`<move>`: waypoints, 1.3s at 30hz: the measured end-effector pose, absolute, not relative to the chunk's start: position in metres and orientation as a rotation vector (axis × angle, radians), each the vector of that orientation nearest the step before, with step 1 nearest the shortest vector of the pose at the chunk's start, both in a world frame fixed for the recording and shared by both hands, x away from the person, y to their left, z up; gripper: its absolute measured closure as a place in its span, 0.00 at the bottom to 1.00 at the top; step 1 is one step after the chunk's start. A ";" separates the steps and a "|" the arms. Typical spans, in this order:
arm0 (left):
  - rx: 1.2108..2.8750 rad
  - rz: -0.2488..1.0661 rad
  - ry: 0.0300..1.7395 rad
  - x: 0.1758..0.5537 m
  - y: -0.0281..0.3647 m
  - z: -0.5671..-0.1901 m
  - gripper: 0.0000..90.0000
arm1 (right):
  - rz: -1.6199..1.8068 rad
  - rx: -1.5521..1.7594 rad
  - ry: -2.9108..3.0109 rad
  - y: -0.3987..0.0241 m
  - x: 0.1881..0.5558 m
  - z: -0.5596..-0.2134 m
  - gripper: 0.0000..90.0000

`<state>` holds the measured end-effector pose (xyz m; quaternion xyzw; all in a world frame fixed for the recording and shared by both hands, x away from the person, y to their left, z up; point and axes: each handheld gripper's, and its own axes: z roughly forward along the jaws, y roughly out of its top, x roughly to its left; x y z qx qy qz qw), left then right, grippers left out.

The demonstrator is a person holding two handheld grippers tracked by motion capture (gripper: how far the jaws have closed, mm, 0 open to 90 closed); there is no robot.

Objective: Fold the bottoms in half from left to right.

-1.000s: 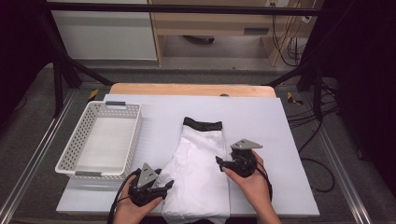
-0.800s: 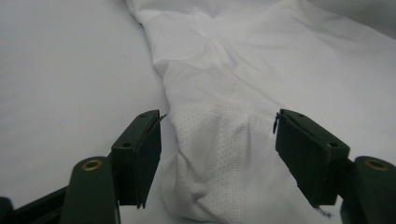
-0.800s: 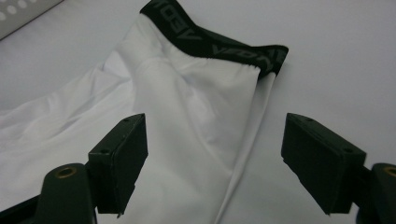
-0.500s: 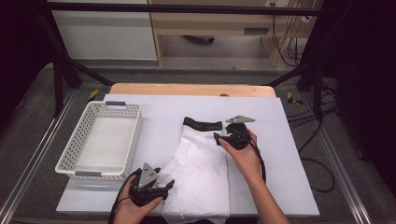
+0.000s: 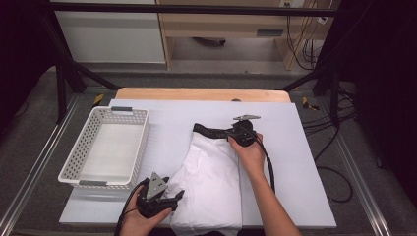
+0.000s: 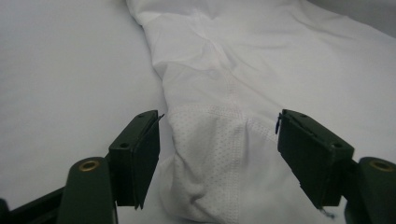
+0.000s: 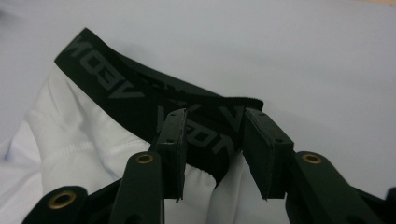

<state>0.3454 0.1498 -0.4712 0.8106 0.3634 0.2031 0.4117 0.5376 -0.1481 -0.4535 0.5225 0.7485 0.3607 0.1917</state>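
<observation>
White shorts (image 5: pixel 211 182) with a black lettered waistband (image 5: pixel 209 132) lie flat on the white table sheet, waistband at the far end. My right gripper (image 5: pixel 230 133) is at the waistband's right end. In the right gripper view its jaws (image 7: pixel 212 135) straddle the band (image 7: pixel 116 84); they have just been closing, a gap remains, and the band's end lies between them. My left gripper (image 5: pixel 178 195) rests at the near left corner of the shorts. Its jaws (image 6: pixel 217 140) stand open, with the perforated hem cloth (image 6: pixel 210 177) lying loose between them.
A white perforated basket (image 5: pixel 142 142) stands to the left of the shorts on the sheet (image 5: pixel 305 187). A wooden board (image 5: pixel 201 94) runs along the table's far edge. Metal rails border the table on both sides, and cables trail on the floor at right.
My right hand has travelled from the middle of the shorts' right side to the waistband's end, and its jaws have narrowed around the band. The left gripper has stayed put.
</observation>
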 end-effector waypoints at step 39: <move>2.055 0.522 0.923 0.345 0.150 -0.473 0.34 | 0.928 1.319 2.112 -0.147 0.548 -0.467 0.82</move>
